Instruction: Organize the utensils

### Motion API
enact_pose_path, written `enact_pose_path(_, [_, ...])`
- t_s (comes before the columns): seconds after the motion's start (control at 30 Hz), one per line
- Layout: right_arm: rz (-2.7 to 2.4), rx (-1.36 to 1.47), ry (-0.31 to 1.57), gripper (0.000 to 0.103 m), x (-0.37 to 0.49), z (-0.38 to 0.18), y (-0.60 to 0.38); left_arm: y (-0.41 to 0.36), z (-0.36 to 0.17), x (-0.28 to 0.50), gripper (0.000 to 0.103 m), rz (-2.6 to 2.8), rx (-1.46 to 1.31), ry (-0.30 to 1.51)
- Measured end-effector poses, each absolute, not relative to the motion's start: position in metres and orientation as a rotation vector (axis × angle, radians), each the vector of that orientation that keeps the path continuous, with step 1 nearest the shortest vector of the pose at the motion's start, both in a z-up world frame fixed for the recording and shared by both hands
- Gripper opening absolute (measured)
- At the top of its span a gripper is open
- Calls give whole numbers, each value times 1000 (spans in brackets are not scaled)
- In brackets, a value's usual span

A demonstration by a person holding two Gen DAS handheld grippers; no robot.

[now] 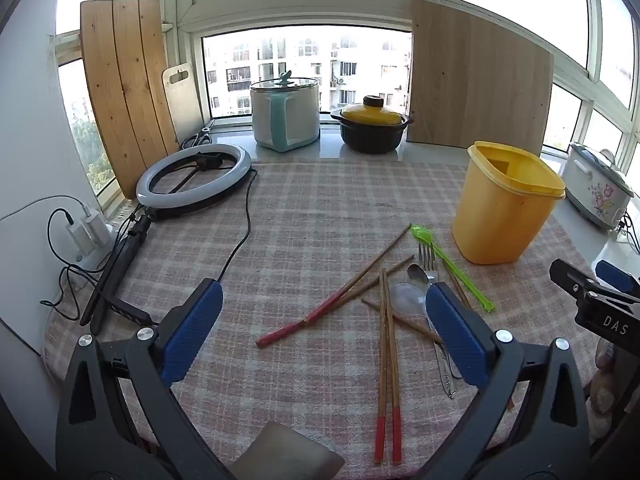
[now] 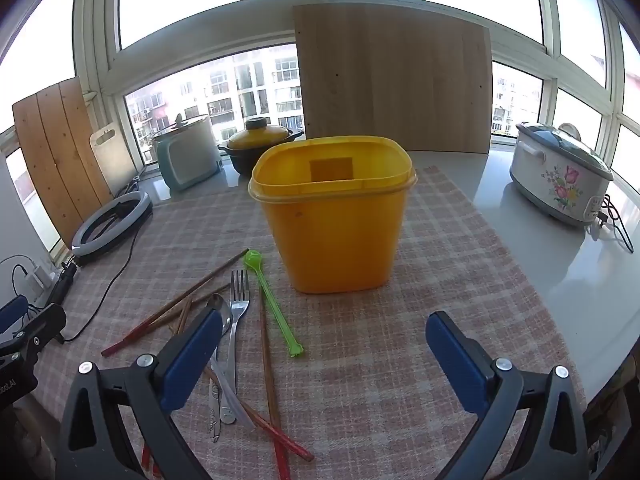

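A yellow plastic tub stands upright and empty on the checked tablecloth. In front of it lies a loose pile of utensils: several red-tipped wooden chopsticks, a green plastic spoon, a metal fork, a metal spoon and a clear plastic spoon. My left gripper is open and empty above the pile's left side. My right gripper is open and empty, just right of the pile, facing the tub.
A ring light with stand and cable lies at the left. A white-teal cooker, a yellow-lidded pot and wooden boards stand on the windowsill. A floral slow cooker sits at the right.
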State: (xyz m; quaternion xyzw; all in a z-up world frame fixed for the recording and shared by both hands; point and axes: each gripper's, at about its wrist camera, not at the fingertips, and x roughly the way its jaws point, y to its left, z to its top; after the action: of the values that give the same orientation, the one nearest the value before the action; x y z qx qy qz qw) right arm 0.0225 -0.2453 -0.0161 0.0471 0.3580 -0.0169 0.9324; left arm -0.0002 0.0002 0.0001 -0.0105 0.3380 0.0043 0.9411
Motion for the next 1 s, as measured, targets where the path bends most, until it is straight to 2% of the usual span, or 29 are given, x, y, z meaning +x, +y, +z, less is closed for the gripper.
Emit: enact_pose_path(1.0, [-31, 84, 731, 103, 17, -15, -244, -1, -2, 1, 103, 10, -18, 690])
